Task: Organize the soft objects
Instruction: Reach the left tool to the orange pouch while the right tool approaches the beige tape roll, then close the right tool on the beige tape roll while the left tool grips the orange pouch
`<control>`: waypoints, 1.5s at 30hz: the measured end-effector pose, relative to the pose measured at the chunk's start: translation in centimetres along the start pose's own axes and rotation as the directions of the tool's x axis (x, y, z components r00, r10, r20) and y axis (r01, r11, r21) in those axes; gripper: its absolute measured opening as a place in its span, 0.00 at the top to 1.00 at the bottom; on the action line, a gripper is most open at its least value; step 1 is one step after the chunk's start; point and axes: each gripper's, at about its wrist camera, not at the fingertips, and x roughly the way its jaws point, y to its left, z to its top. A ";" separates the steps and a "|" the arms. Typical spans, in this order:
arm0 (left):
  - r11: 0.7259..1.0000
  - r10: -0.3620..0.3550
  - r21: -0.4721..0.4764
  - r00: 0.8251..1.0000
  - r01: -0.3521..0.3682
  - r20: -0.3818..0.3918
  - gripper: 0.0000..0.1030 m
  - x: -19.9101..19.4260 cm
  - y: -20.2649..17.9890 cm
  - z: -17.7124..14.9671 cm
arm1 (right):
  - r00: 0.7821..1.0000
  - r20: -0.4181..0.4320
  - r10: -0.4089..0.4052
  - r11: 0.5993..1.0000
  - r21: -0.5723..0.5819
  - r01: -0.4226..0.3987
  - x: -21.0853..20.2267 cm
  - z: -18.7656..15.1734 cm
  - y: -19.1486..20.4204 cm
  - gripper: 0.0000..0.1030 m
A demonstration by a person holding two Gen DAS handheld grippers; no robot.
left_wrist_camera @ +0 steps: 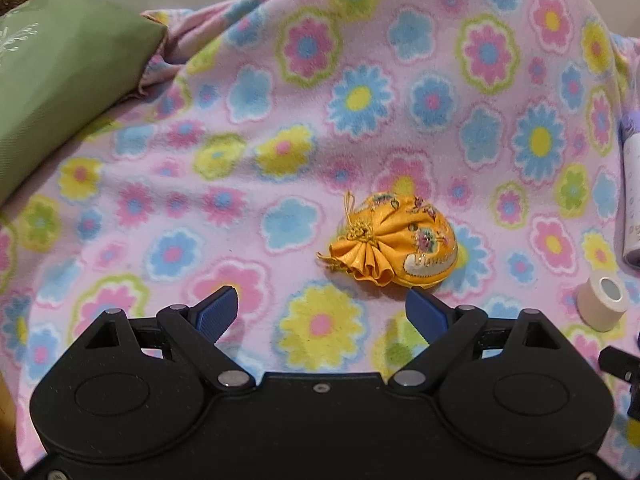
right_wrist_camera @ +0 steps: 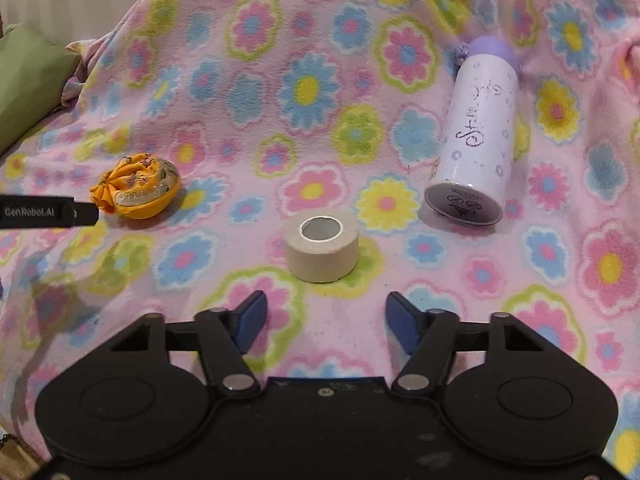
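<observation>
I see a pink blanket (left_wrist_camera: 248,128) printed with blue, yellow and pink flowers spread under everything; I cannot tell what lies beneath it. Far off to the left of my left tongs (left_wrist_camera: 322,312) sits a green cushion (left_wrist_camera: 52,92) with pale stitching on its cover, its edge resting on the blanket.

Ahead and to the right of my right tongs (right_wrist_camera: 326,322) a white bottle (right_wrist_camera: 476,136) with a lilac cap lies on its side, its base turned toward me. Purple handwritten-style lettering runs along its side, but I can't read it with any confidence, and the print on the base is too small.

Just ahead of the right tongs, nearly centred between the two fingers, a beige roll of tape (right_wrist_camera: 322,246) stands on its flat end with the core facing up.

The orange drawstring pouch (left_wrist_camera: 394,240), embroidered with flowers and tied with a gold cord, rests on the blanket just ahead of my left tongs, close to the right-hand fingertip (left_wrist_camera: 424,312) but not touching it. In the right wrist view a black arm of the left tool reaches toward the pouch, printed "GenRobot.AI".

Both tongs are spread wide apart with nothing between them.
</observation>
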 end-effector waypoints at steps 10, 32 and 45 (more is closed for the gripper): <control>1.000 -0.017 0.016 0.999 0.018 -0.027 0.14 3.1 -0.5 0.0 | 1.000 0.008 0.006 1.000 -0.016 -0.005 2.8 1.7 -0.1 0.54; 0.990 -0.132 0.061 0.991 0.130 0.035 0.07 5.3 -1.3 -0.1 | 0.996 0.063 0.062 0.998 0.026 -0.063 5.8 3.6 -0.5 0.49; 0.984 -0.178 0.028 0.982 0.176 0.062 0.05 4.6 -0.4 -0.3 | 0.990 0.050 0.128 0.987 -0.102 -0.123 4.1 2.4 1.2 0.53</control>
